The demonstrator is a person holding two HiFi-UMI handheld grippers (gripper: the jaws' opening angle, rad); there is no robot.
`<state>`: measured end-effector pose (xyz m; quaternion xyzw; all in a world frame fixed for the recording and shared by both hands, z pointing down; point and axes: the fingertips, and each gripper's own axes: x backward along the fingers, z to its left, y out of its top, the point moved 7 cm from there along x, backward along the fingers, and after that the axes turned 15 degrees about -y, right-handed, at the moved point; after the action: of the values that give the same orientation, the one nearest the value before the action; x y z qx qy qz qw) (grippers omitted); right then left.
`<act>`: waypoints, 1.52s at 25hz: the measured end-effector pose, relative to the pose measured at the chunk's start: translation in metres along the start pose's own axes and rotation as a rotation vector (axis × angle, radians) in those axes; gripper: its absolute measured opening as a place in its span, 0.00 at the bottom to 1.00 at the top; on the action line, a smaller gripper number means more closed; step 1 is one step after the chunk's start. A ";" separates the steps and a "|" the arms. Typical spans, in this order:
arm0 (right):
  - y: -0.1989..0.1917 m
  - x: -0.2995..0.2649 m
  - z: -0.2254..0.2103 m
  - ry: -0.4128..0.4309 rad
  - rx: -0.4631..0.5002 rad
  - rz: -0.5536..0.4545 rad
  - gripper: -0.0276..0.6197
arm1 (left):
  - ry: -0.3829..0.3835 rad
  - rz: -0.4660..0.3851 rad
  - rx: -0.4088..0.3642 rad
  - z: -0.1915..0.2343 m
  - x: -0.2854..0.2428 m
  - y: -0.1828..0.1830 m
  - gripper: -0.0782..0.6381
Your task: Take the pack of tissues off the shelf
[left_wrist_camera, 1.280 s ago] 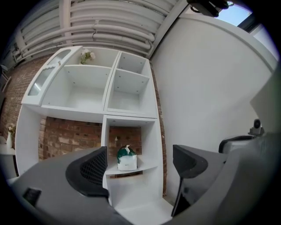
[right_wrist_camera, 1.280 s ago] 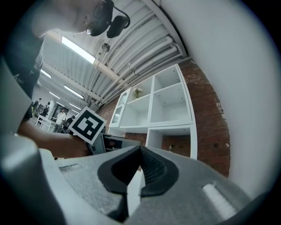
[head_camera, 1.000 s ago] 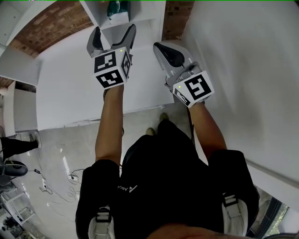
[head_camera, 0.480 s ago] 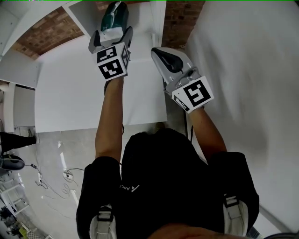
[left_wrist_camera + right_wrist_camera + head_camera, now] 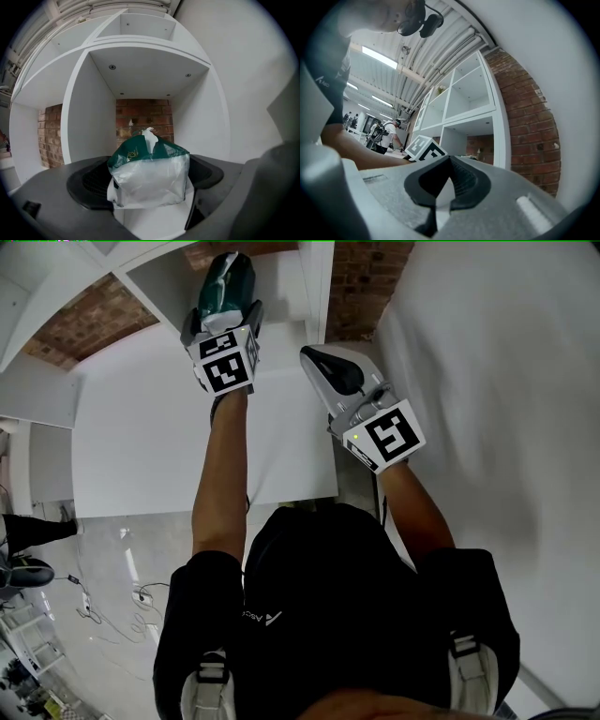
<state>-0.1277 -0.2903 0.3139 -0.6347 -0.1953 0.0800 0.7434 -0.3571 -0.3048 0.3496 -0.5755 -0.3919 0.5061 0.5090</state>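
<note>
Floor [image 5: 112, 549], pale and glossy, at the lower left of the head view; we note thin cables [image 5: 141, 601] lying on it.

Shelf [image 5: 89, 122], white, open-fronted, divided into square compartments. Behind the compartment that the left gripper view looks into, we list a brick wall [image 5: 143, 110].

Left gripper [image 5: 223, 322], at the mouth of that compartment, its marker cube [image 5: 223, 367] turned upward. We find its jaws spread wide, one along each side of the pack. We see no dent or squeeze in the wrapper, so we enter it as released, not grasping.

Pack of tissues [image 5: 149, 176], upright on the compartment's board, about midway between the two side walls, and between the left gripper's jaws. The top is green with pale gold print and the lower part is clear film over white. One tissue stands up from the top. We cannot tell whether the pads touch the film.

Right gripper [image 5: 319, 357], outside the compartment, to the right of the shelf's front upright and apart from the left gripper; its own marker cube [image 5: 384, 435] sits near the wrist. We record its jaws as clenched together with nothing between them.

People [image 5: 386, 133], small and distant, at the left of the right gripper view, under ceiling lights [image 5: 377, 57].

White wall [image 5: 487, 381], plain, filling the right side of the head view.
</note>
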 end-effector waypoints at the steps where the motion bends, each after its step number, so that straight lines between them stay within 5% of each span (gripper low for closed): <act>1: -0.001 -0.001 0.000 -0.001 -0.002 0.001 0.04 | -0.002 0.005 -0.002 0.001 -0.003 -0.001 0.80; 6: -0.009 -0.003 0.001 -0.011 -0.013 0.012 0.04 | -0.009 0.054 -0.005 0.005 -0.013 -0.009 0.79; 11: -0.015 -0.002 0.000 -0.022 -0.020 0.024 0.04 | 0.014 0.051 -0.012 0.009 -0.012 -0.015 0.62; 16: -0.019 0.001 0.001 -0.033 -0.029 0.029 0.04 | 0.005 0.033 -0.021 0.006 -0.007 -0.011 0.54; 38: 0.006 -0.003 0.022 -0.019 -0.046 -0.030 0.04 | -0.197 -0.158 -0.074 -0.040 0.123 0.027 0.52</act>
<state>-0.1386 -0.2699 0.3097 -0.6478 -0.2137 0.0705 0.7278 -0.2980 -0.1986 0.2995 -0.5089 -0.5026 0.5037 0.4844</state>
